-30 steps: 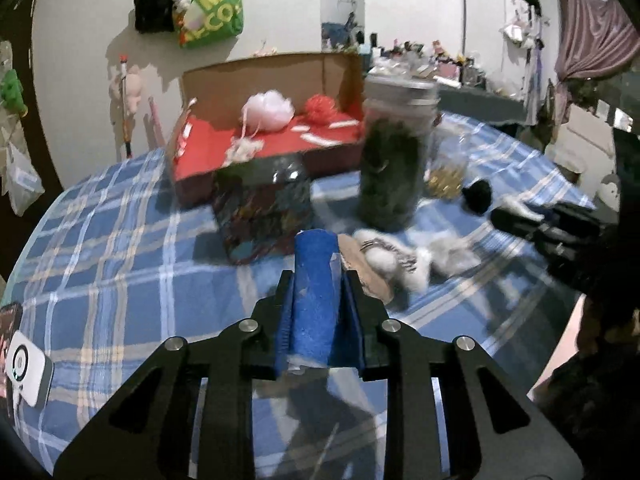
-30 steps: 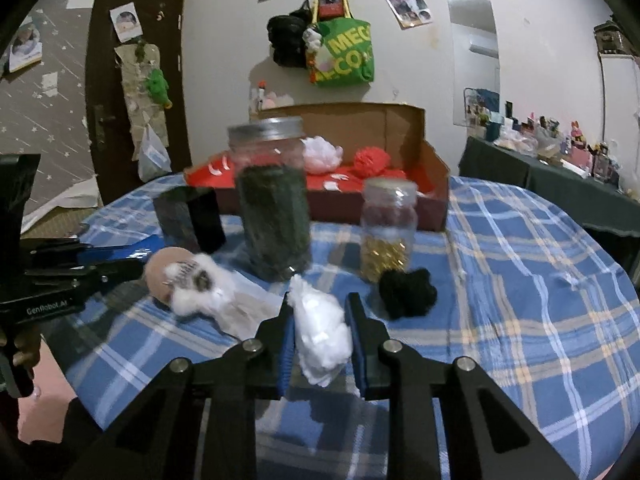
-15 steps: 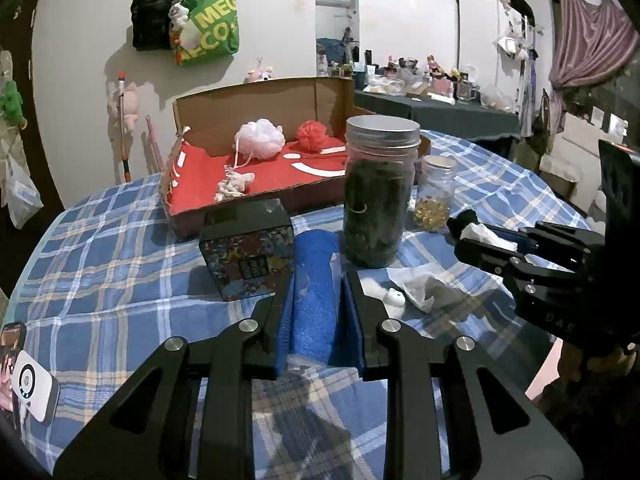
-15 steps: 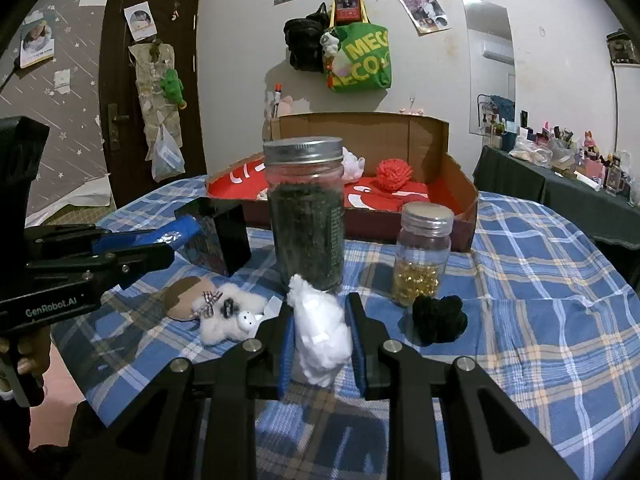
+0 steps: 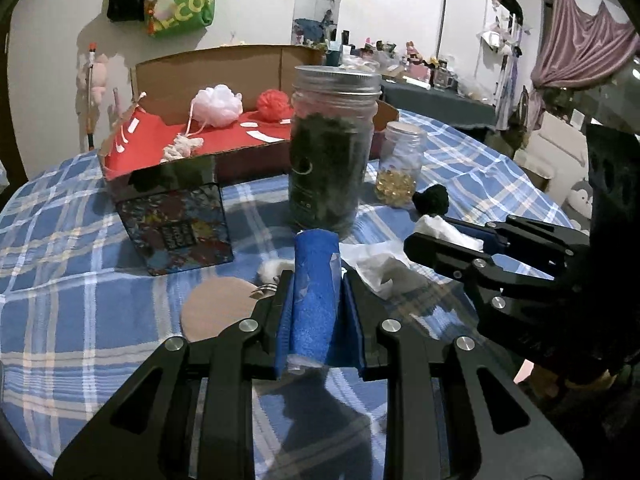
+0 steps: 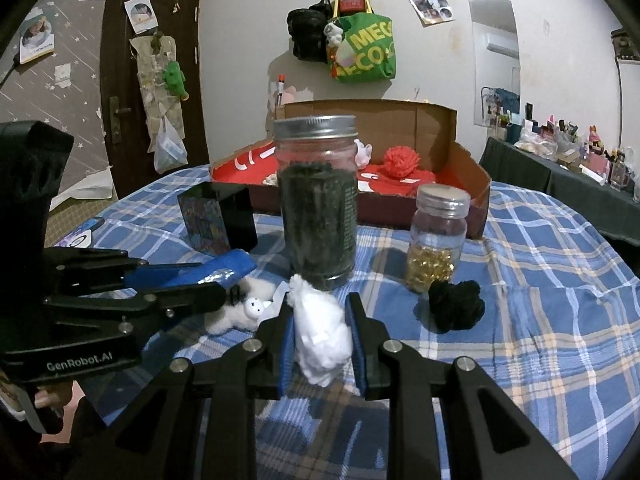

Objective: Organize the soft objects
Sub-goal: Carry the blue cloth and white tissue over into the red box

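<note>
My left gripper (image 5: pixel 316 280) is shut on a blue sponge roll (image 5: pixel 314 296) above the plaid table; it also shows in the right wrist view (image 6: pixel 224 270). My right gripper (image 6: pixel 320 312) is shut on a white fluffy wad (image 6: pixel 322 332), seen too in the left wrist view (image 5: pixel 444 228). A cardboard box with a red floor (image 5: pixel 224 136) stands at the back and holds a white pouf (image 5: pixel 216 106), a red pom-pom (image 5: pixel 274 106) and a cream knot (image 5: pixel 182 148). A black pom-pom (image 6: pixel 456 306) and a small white plush (image 6: pixel 244 312) lie on the table.
A tall jar of dark leaves (image 6: pixel 318 204), a small jar of golden capsules (image 6: pixel 438 238) and a black patterned box (image 5: pixel 180 224) stand between the grippers and the cardboard box. A crumpled tissue (image 5: pixel 380 268) and a tan disc (image 5: pixel 218 308) lie near the left gripper.
Both grippers have moved forward toward the jars and closer to each other, each still holding its object. The table objects have not moved.
</note>
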Available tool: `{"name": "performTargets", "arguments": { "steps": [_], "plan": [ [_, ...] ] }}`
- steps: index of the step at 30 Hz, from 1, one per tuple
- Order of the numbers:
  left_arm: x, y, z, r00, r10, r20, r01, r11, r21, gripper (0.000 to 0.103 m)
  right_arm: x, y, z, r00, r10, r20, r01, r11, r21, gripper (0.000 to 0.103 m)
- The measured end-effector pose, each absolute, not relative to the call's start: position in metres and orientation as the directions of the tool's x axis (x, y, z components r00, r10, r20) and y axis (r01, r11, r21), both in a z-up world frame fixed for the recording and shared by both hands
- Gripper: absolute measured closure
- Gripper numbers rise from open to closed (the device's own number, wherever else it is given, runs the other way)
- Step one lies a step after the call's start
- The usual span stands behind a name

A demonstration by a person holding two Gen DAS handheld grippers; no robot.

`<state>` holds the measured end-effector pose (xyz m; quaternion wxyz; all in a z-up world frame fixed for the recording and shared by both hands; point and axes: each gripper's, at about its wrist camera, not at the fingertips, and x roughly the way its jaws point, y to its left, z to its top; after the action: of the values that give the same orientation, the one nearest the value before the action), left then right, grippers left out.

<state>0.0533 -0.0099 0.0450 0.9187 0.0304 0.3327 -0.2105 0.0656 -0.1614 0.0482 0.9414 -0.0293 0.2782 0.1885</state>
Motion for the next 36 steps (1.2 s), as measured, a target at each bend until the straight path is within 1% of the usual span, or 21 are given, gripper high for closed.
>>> {"name": "performTargets", "arguments": {
  "steps": [7,16,26,30,36],
  "plan": [
    [0.055,0.001,0.045,0.689,-0.358,-0.631,0.385,0.917,-0.1,0.08,0.067,-0.165,0.045,0.775,0.33,-0.54,-0.361,0.931,0.051,0.077],
    [0.053,0.053,0.057,0.726,-0.276,-0.63,0.276,0.956,-0.1,0.08,0.074,-0.201,0.042,0.778,0.268,-0.568,-0.276,0.958,0.074,0.077],
    [0.076,0.104,0.06,0.727,-0.182,-0.662,0.156,0.983,-0.099,0.081,0.091,-0.238,0.049,0.783,0.186,-0.593,-0.184,0.981,0.064,0.077],
    [0.094,0.115,0.059,0.715,-0.174,-0.677,0.141,0.985,-0.104,0.08,0.106,-0.248,0.054,0.778,0.174,-0.604,-0.167,0.984,0.068,0.077],
    [0.128,0.118,0.065,0.687,-0.188,-0.701,0.187,0.979,-0.08,0.08,0.138,-0.262,0.064,0.756,0.186,-0.627,-0.178,0.981,0.076,0.077]
  ]
}}
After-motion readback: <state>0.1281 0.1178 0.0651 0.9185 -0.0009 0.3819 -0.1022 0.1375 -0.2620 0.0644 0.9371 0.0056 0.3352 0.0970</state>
